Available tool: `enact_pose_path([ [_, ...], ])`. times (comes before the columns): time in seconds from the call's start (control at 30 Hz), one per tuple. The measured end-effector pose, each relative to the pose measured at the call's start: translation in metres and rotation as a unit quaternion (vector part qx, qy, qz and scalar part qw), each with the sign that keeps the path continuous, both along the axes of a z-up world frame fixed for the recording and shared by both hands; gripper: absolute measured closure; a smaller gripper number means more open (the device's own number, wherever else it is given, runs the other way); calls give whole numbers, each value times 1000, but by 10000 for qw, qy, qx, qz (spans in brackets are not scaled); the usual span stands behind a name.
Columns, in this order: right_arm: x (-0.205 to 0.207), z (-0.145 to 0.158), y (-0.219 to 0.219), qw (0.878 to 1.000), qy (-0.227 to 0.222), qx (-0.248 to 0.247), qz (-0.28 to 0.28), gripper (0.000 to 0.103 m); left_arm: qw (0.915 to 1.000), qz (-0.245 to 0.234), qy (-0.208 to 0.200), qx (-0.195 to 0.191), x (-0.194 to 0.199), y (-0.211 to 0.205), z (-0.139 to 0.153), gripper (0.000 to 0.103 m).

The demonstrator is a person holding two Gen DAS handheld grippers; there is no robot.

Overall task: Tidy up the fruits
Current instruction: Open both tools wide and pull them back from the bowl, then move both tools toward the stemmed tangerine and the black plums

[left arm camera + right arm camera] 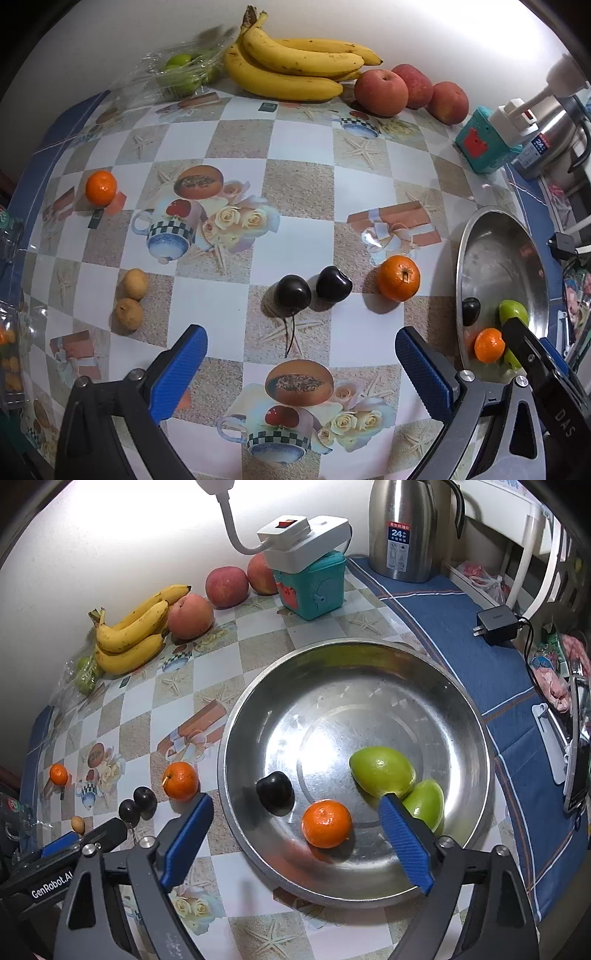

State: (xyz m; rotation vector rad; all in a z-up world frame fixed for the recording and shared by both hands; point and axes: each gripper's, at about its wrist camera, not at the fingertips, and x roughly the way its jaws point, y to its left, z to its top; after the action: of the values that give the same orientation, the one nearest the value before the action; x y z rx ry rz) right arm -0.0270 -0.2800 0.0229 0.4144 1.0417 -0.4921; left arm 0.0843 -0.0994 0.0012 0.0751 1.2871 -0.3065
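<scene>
My left gripper [301, 363] is open and empty, just short of two dark plums [291, 293] on the table; an orange [399, 277] lies to their right. Two small brown fruits [131, 297] and a small orange [101, 187] lie to the left. My right gripper [295, 834] is open and empty over the near rim of a steel bowl [280, 686]. The bowl holds a small orange [326, 823], a dark plum [275, 792] and two green fruits [382, 770]. The bowl also shows in the left wrist view [480, 236].
Bananas [291, 68], three apples [382, 92] and a bag of green fruits [181, 72] lie along the far wall. A teal box [314, 585] with a white power strip on it, a steel kettle [402, 528] and a black charger [495, 622] stand behind the bowl.
</scene>
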Motion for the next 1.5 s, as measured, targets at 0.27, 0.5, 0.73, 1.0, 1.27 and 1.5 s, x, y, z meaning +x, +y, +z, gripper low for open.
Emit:
enact_pose_path([
  [0.27, 0, 1, 0, 9997, 110, -221, -58, 2, 9998, -40, -201, 30, 0, 1, 6, 0],
  [0.5, 0, 0, 0, 9995, 145, -255, -71, 2, 9993, 67, -362, 9, 2, 9, 18, 0],
  [0.73, 3, 1, 10, 9995, 119, -264, 82, 2, 9973, 294, -665, 130, 13, 39, 31, 0],
  [1.0, 13, 2, 35, 9982, 23, -269, 537, 2, 9920, 828, -873, 372, 29, 92, 35, 0],
  [1.27, 30, -2, 70, 9938, -90, -148, 1098, 2, 9888, 1221, -826, 255, 35, 124, 34, 0],
  [1.5, 46, -7, 93, 9905, -78, -84, 1373, 2, 9879, 1311, -815, 138, 39, 137, 30, 0],
])
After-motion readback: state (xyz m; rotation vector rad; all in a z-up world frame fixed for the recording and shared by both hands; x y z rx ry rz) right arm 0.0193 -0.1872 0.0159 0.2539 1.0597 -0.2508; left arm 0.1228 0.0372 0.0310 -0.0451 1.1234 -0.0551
